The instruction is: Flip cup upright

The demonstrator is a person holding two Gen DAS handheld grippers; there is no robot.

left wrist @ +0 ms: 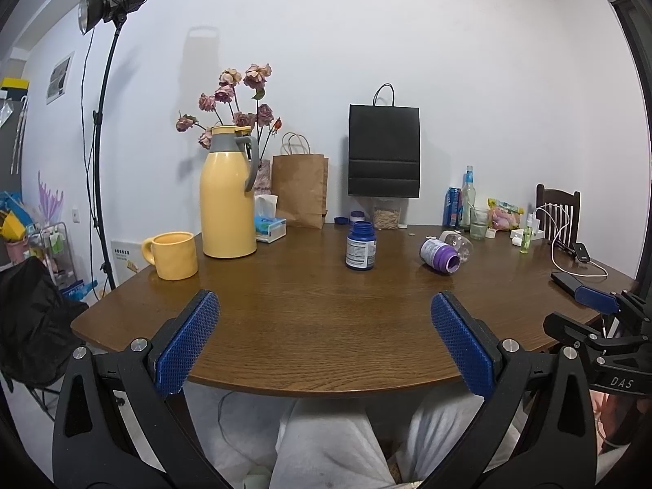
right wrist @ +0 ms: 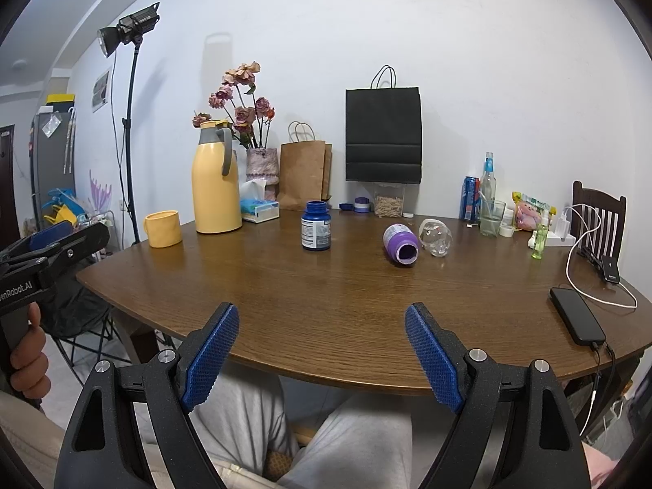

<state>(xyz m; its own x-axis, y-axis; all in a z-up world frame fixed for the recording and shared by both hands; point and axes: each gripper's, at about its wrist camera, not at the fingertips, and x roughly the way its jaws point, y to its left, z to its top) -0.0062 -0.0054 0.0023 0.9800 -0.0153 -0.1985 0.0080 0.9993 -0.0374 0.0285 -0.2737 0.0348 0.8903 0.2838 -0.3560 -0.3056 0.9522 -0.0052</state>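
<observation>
A clear glass cup lies on its side right of the table's middle, touching a purple bottle that also lies down with its open mouth facing me. In the left wrist view the cup shows behind the purple bottle. A yellow mug stands at the far left, handle to the left; I cannot tell which end is up. My left gripper and right gripper both hang open and empty over the near table edge, well short of the cup.
A blue pill bottle stands mid-table. A yellow thermos, tissue box, paper bags and a flower vase line the back. Bottles, a can and a glass crowd the back right. A phone with cable lies at the right edge.
</observation>
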